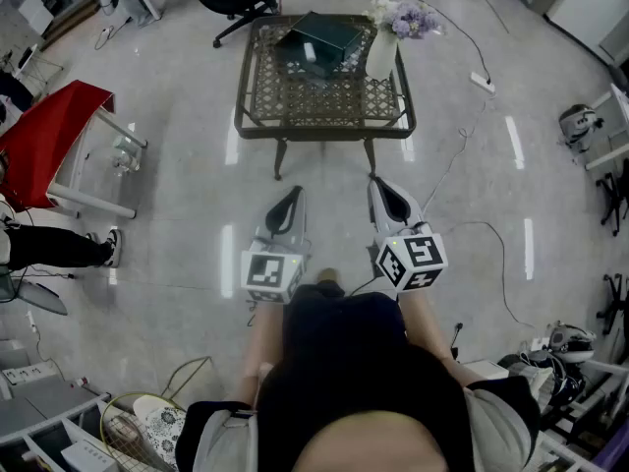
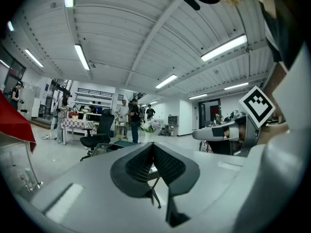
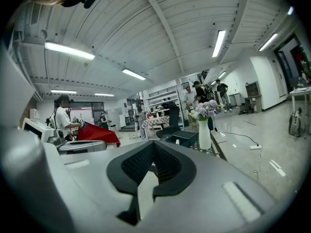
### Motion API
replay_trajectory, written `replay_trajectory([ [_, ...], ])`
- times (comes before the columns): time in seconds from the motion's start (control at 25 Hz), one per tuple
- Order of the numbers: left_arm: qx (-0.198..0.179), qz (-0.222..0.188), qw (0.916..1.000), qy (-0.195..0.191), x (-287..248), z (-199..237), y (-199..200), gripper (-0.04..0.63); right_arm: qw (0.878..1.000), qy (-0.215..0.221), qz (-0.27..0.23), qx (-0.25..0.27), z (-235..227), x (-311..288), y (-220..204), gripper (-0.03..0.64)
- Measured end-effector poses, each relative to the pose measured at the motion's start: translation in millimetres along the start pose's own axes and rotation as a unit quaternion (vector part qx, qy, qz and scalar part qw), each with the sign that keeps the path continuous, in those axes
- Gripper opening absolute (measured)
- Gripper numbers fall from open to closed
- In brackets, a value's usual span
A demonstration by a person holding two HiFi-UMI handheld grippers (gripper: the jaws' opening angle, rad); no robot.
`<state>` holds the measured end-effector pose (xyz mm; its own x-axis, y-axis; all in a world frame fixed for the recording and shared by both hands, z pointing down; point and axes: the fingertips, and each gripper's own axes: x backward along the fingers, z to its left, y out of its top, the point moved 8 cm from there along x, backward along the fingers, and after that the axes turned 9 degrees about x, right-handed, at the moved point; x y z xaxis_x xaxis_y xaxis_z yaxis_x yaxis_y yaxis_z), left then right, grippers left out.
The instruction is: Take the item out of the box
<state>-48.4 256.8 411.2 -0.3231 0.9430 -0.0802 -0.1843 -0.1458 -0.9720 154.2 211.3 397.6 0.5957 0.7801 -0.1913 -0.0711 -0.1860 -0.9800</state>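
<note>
You have not begun the job proper. The box (image 1: 319, 37) sits on the table (image 1: 257, 118), well apart from both tools, and nothing shows as taken out of it. Your left gripper (image 1: 286, 207) and right gripper (image 1: 393, 200) hang side by side close to your body, over the glossy grey floor (image 1: 177, 195) short of the table, both pointing toward it. In each gripper view the jaws are pressed together with nothing between them, so both tools are empty. By my judgement everything is left to do: close the gap, open the box, lift the item out. The box is flat, rectangular and dark green, with crisp edges and a slight sheen on top. Whether its lid is on, and what lies inside, cannot be made out from here. Just beside it stands a slim white vase (image 1: 381, 55) of pale purple flowers (image 1: 405, 18), near enough to knock over. The table has an openwork lattice top in a dark frame on curved legs. Your pads (image 3: 136, 165) are black with a fine ribbed grid.
</note>
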Motion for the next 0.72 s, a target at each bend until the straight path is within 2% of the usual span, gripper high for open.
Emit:
replay_trajectory([
  [0.2, 0.005, 0.000, 1.0000, -0.001, 0, 4, -1, 0.009, 1.000, 0.008, -0.008, -0.006, 7, -3, 0, 0.000],
  [0.72, 0.007, 0.009, 0.9999, -0.001, 3, 11, -8, 0.009, 1.000, 0.007, 0.012, -0.024, 14, -10, -7, 0.000],
])
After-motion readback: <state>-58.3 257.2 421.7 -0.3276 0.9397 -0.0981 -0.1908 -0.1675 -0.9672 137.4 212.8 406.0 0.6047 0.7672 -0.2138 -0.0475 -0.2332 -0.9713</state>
